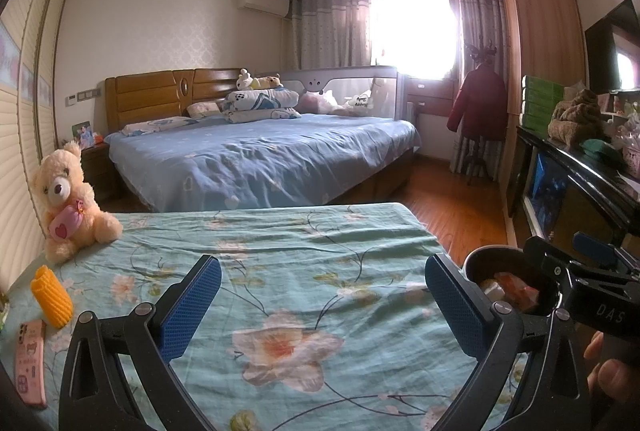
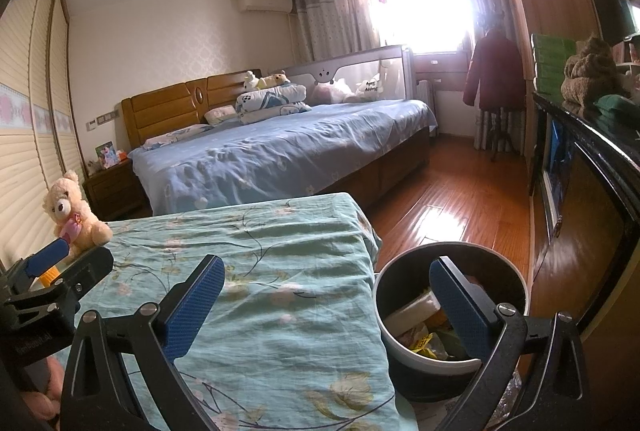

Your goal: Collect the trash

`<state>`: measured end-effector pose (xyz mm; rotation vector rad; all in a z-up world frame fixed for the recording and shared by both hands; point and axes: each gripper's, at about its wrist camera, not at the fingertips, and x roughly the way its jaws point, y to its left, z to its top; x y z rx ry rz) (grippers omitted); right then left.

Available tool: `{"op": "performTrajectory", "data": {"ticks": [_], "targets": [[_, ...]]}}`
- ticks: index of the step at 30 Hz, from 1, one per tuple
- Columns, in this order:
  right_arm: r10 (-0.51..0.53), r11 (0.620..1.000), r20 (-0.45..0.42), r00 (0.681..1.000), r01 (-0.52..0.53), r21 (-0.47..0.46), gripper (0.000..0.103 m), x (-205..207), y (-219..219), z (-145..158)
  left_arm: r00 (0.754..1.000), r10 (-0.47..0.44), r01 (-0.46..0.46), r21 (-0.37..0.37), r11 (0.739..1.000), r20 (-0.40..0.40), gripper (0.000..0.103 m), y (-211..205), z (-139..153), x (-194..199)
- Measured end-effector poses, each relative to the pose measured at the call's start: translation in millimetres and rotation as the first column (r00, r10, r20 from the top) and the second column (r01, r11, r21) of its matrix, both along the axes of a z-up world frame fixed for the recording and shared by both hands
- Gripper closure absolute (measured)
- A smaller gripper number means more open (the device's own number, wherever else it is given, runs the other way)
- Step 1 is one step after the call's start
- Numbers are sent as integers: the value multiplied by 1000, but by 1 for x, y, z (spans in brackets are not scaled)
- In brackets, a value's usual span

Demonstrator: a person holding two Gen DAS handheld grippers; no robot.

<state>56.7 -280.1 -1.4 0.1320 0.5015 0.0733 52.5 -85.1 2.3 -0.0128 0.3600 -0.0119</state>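
A round trash bin [image 2: 452, 355] with a white rim stands on the floor at the right edge of a table covered by a teal floral cloth [image 2: 256, 295]. It holds wrappers and paper scraps. It also shows in the left wrist view [image 1: 508, 283]. My right gripper [image 2: 328, 305] is open and empty, with its right finger over the bin's mouth. My left gripper [image 1: 322, 305] is open and empty above the cloth [image 1: 312, 295]. A yellow ridged object [image 1: 52, 295] and a pink phone [image 1: 30, 363] lie at the cloth's left edge.
A cream teddy bear [image 1: 68, 203] sits at the table's far left corner. A large bed with blue bedding [image 1: 260, 155] stands beyond the table. A dark cabinet [image 2: 592, 199] runs along the right wall. Wooden floor [image 2: 452, 199] lies between them.
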Motion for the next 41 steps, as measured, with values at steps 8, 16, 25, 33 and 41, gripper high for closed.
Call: {"op": "performTrajectory", "data": {"ticks": [8, 16, 25, 33, 41], "targets": [[0, 1000, 0, 1000, 0, 2, 0, 1, 2, 1, 1000, 0, 0, -7, 1000, -4, 1, 2, 0, 0], [1, 1000, 0, 1000, -1, 1, 0, 0, 1, 0, 1000, -2, 2, -8, 1000, -4, 1, 3, 0, 0], [1, 1000, 0, 1000, -1, 4, 0, 1, 3, 1, 1000, -2, 2, -7, 1000, -5, 1, 3, 0, 0], [1, 1000, -1, 1000, -1, 3, 0, 1, 4, 2, 1000, -4, 4, -5, 1000, -4, 1, 4, 1, 0], [6, 1000, -6, 1000, -6, 8, 0, 5, 14, 1, 1000, -4, 4, -8, 1000, -11, 1, 5, 1, 1]]}}
